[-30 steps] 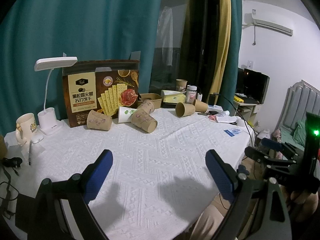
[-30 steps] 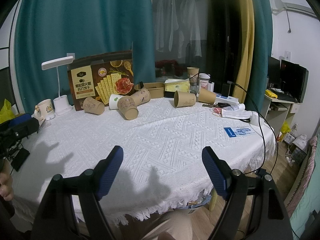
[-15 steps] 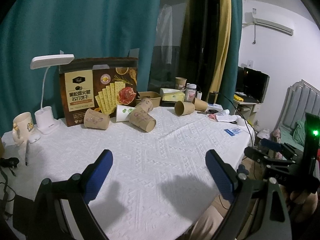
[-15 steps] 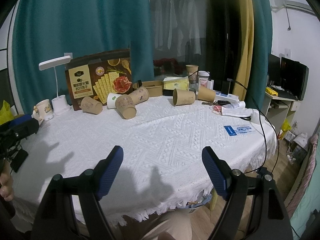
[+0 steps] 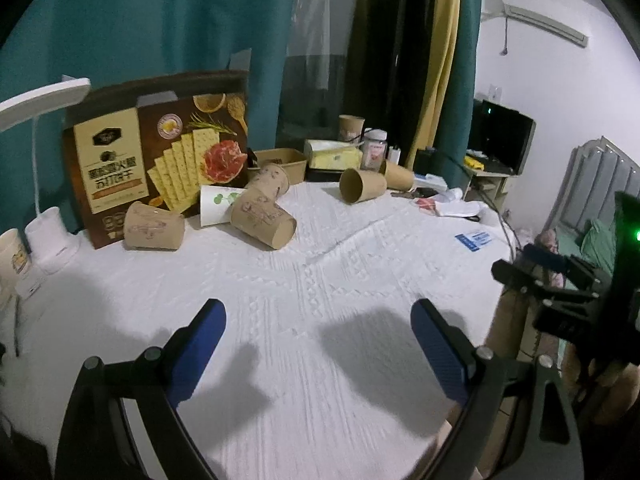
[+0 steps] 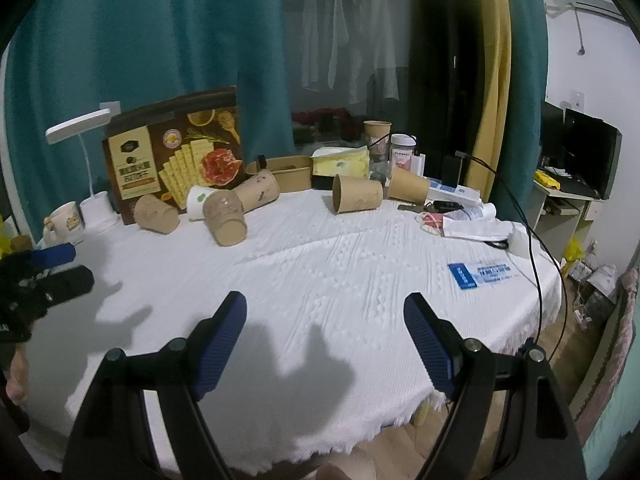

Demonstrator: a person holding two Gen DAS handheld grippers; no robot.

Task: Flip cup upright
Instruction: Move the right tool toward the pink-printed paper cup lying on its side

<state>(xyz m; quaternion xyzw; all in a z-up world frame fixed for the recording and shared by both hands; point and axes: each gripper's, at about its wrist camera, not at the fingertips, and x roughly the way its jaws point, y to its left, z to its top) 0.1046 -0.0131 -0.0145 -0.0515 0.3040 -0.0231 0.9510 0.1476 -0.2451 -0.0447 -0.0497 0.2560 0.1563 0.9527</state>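
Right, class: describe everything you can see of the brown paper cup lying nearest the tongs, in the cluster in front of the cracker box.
The cup is brown paper, printed with faint reddish line drawings. It lies on its side on the white tablecloth, unheld, open mouth towards the camera and rightwards in the left view, base towards the cracker box. Its base end lies against a white cup; another brown cup lies just behind. It looks undented.
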